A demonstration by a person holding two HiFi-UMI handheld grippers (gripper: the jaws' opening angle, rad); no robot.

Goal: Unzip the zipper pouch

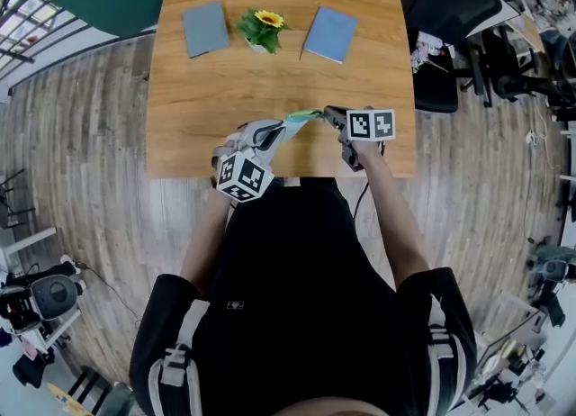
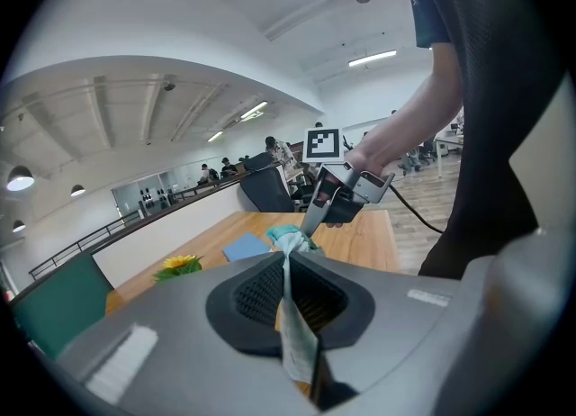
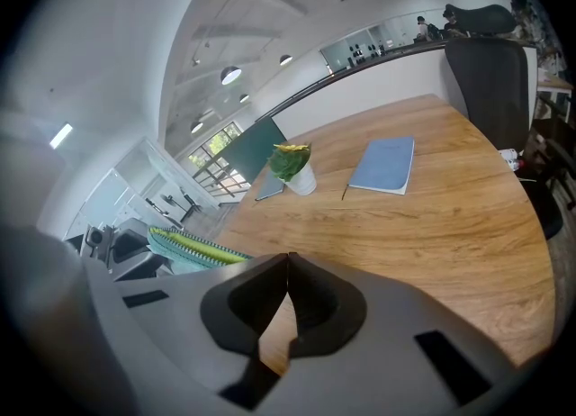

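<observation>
One zipper pouch (image 1: 301, 118) was clamped in the left claw (image 1: 273, 132). The right claw (image 1: 330, 113), at its 3 o'clock, was closed tight. Two notebooks (image 1: 206, 29) (image 1: 330, 33) and one flowerpot (image 1: 261, 31) were counted at 12 o'clock.

The table (image 1: 270, 90) is warm honey-brown wood with a streaked grain. Toward its far edge lie two plain slate-blue books, the left notebook (image 1: 206, 29) and the right notebook (image 1: 330, 33), and between them a sunflower (image 1: 268, 19) with a yellow bloom and green leaves in a white pot (image 3: 302, 182). At the near edge the zipper pouch (image 1: 301, 118) is pale teal with a ribbed yellow-green stripe. The left gripper (image 1: 284, 127) and the right gripper (image 1: 329, 113) are grey, black round the jaws. The left marker cube (image 1: 243, 177) and the right marker cube (image 1: 372, 124) show black squares on white. The floor (image 1: 81, 162) is grey-brown planks.
</observation>
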